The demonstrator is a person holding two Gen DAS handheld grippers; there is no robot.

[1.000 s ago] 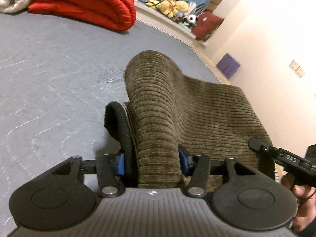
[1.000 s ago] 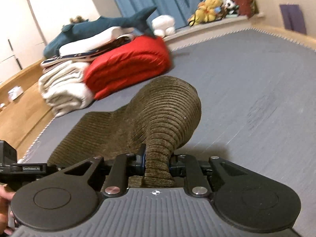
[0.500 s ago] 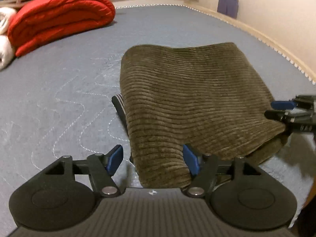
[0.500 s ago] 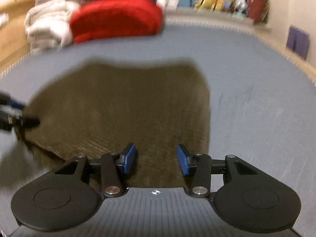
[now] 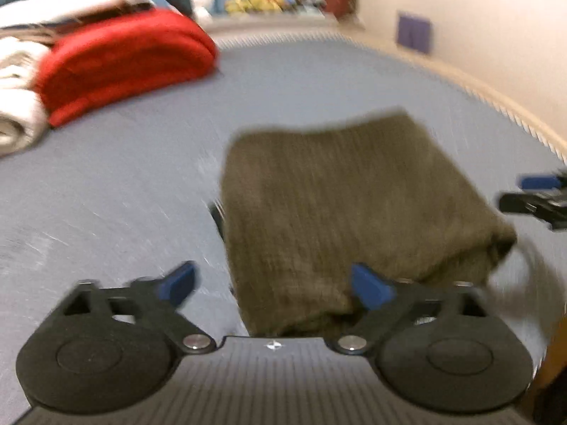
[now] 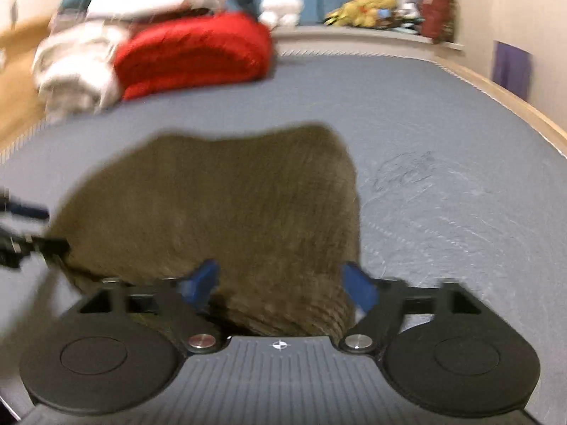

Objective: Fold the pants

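The olive corduroy pants [image 5: 340,205] lie folded in a flat rectangle on the grey mattress [image 5: 106,194]; they also show in the right wrist view [image 6: 219,205]. My left gripper [image 5: 273,283] is open and empty over the near left corner of the pants. My right gripper [image 6: 280,283] is open and empty over the near right corner. The right gripper's fingers [image 5: 531,198] show at the right edge of the left wrist view. The left gripper's fingers [image 6: 21,226] show at the left edge of the right wrist view. Both views are blurred.
A folded red quilt [image 5: 124,60] and white bedding [image 6: 78,67] lie at the far left of the mattress. Plush toys [image 6: 365,3] sit on a ledge behind. A wall [image 5: 478,35] runs along the mattress's right edge.
One second ago both grippers were shut on lifted pants folds. They let go, the pants dropped flat, and both grippers have opened wider and drawn back a little.
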